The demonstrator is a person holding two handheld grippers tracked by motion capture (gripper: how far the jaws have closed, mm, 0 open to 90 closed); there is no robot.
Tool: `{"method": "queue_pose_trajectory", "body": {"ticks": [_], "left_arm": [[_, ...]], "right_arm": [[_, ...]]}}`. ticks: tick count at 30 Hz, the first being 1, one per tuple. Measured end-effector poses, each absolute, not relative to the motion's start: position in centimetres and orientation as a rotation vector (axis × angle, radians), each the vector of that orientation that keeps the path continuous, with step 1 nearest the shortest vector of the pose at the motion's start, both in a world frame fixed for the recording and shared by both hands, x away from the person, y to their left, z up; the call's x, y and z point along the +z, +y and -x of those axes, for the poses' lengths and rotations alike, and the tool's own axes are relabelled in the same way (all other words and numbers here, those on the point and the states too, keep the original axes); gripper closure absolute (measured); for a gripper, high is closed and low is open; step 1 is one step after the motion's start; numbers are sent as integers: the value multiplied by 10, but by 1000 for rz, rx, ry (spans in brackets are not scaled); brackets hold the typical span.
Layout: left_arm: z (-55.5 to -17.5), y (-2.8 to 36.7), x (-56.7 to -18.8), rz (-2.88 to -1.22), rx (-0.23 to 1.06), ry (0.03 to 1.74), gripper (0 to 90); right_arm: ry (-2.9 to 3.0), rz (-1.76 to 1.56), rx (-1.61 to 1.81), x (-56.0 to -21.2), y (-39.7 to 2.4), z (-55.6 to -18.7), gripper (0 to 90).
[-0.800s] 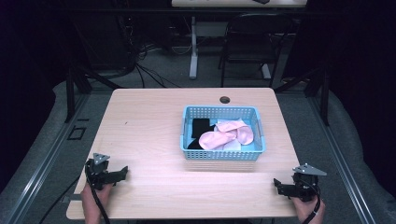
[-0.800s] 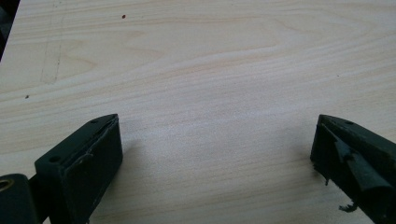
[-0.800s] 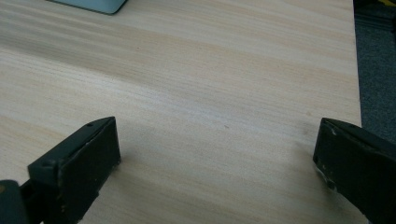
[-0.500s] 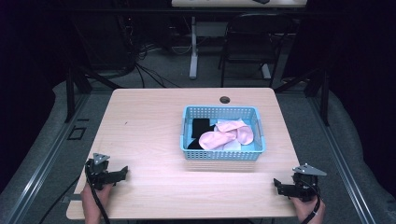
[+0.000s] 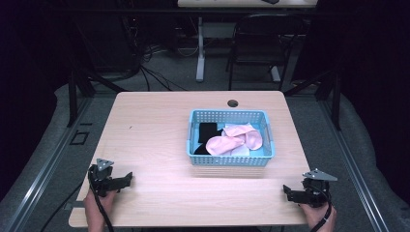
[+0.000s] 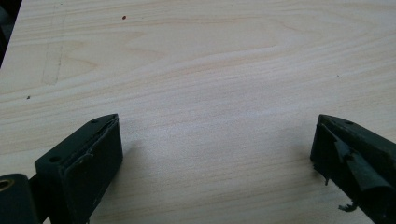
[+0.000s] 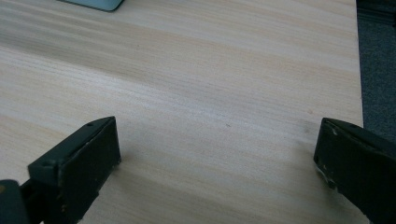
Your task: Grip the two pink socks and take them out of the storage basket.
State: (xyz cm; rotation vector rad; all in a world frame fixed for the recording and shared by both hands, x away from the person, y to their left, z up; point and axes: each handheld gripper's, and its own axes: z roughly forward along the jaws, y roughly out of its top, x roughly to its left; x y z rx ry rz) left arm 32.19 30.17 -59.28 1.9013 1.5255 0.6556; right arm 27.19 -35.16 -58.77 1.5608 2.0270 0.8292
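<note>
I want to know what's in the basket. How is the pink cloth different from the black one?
The pink cloth is light and lies bunched in the middle and right of the blue basket; the black cloth is dark and sits at the left. The pink cloth shows more; the black cloth is partly covered. Both lie inside the basket, untouched.

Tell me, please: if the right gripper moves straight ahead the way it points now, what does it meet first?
Probably nothing soon. The right gripper is open over bare table; the blue basket sits far off, to the left of its line.
</note>
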Motion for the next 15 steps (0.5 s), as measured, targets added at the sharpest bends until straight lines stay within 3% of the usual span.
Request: {"method": "queue_pose_trajectory", "body": {"ticks": [15], "left_arm": [[-322, 302, -593, -1901, 651, 1527, 24]], "right_arm": [[2164, -1578, 745, -564, -340, -271, 0]]}}
